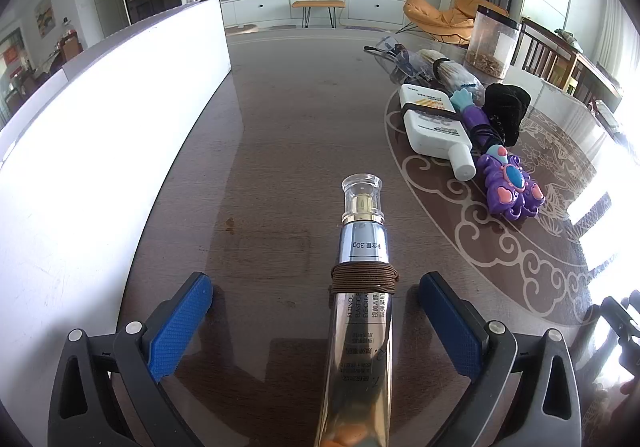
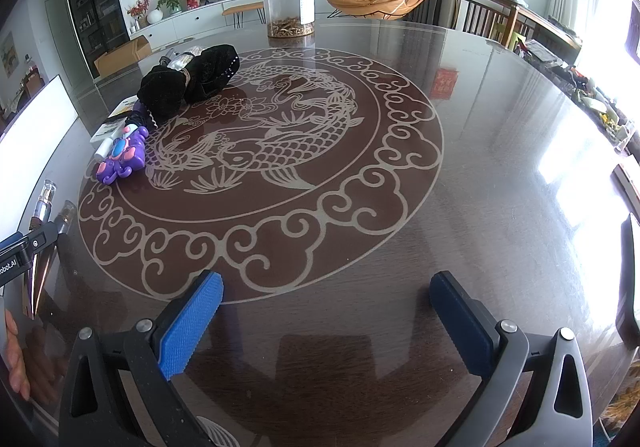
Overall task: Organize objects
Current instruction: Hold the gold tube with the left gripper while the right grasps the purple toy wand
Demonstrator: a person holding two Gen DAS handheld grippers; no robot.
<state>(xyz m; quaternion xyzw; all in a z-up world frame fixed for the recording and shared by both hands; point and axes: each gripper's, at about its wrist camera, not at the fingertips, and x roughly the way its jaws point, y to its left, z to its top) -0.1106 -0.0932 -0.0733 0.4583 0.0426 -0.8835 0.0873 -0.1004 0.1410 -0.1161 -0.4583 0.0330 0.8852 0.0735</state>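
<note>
Left gripper (image 1: pixel 316 311) stood wide, blue pads clear of silver cream tube with clear cap and brown elastic band (image 1: pixel 362 287). Tube lay on glossy brown counter (image 1: pixel 280 127) between jaws, nearer right pad, untouched; long axis ran along gripper's pointing line, cap at far end. Right gripper (image 2: pixel 326 313) also wide, nothing between pads, well right of tube. Left hand plainly nearer. White bottle (image 1: pixel 430 119) and purple toy (image 1: pixel 510 183) lay far right, in cluster.

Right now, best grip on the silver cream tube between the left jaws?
Likely the flat body of the silver cream tube, just behind its brown elastic band. It lies lengthwise between the open left gripper, clear cap pointing away, so close from both sides. The cap is round and slick.
</note>
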